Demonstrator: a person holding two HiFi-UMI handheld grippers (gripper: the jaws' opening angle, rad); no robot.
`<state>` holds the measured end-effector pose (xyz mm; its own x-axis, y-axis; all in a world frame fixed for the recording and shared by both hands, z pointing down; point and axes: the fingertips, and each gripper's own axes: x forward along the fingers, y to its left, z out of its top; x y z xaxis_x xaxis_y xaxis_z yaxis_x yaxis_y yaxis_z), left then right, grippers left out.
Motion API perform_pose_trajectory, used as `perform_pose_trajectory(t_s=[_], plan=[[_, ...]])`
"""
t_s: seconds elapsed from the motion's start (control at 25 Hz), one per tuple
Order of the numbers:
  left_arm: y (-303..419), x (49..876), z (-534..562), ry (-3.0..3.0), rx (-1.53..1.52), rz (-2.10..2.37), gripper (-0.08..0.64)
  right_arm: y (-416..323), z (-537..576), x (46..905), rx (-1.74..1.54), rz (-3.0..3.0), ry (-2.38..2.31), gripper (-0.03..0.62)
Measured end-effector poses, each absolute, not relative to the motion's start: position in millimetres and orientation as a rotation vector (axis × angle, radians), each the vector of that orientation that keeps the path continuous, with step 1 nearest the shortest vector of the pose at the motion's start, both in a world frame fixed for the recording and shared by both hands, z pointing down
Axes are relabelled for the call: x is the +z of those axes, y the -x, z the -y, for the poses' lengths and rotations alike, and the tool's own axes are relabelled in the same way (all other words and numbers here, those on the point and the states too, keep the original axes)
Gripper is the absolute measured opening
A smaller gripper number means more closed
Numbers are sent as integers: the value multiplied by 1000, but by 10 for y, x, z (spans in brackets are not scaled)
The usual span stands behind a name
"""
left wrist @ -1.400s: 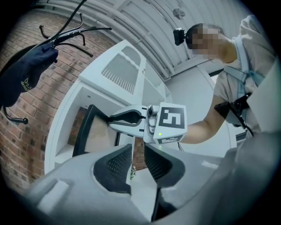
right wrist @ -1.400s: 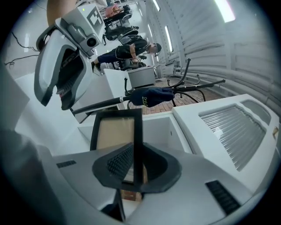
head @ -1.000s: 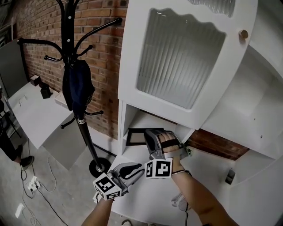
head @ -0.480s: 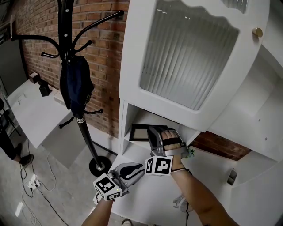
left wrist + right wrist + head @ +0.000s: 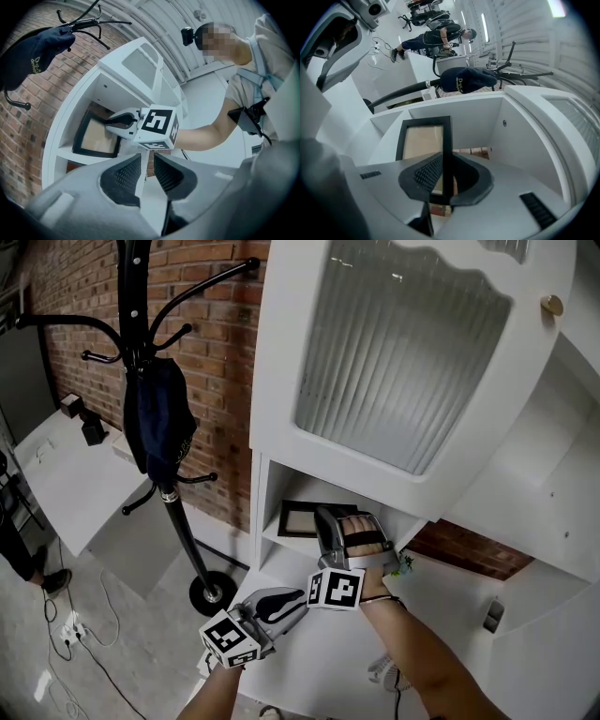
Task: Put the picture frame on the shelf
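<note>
The right tongs [image 5: 446, 180] pinch one edge of the black rectangular picture frame [image 5: 423, 140], inside the white cupboard shelf [image 5: 480, 124]. The head view hides that pinch behind the hand [image 5: 361, 542]. The left tongs [image 5: 146, 172] are narrow, holding nothing.

Seen from the head view, the right gripper [image 5: 326, 523] is covering the near corner of the picture frame [image 5: 298, 518], hiding where its jaws are meeting it. In the right gripper view those jaws are blocking the frame's lower edge. The coat rack [image 5: 138, 324] is running off the top of the head view, and a bystander [image 5: 21, 554] at the left edge is showing only a leg and shoe. Lettering on the dark cap [image 5: 465, 79] is coming out too small to read.
</note>
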<state>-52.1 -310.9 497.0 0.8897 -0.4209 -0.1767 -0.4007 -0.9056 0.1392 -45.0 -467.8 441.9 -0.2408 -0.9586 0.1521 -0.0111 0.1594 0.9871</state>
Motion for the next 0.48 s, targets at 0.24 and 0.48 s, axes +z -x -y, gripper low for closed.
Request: perform_pose_trajectory(t_s=[0.24, 0.48], plan=[[519, 4992, 3102, -2953, -305, 647, 91, 449, 4671, 4428, -1243, 1492, -993, 72], [511, 4971, 3099, -2960, -298, 642, 91, 465, 4655, 4443, -1221, 1517, -979, 83]])
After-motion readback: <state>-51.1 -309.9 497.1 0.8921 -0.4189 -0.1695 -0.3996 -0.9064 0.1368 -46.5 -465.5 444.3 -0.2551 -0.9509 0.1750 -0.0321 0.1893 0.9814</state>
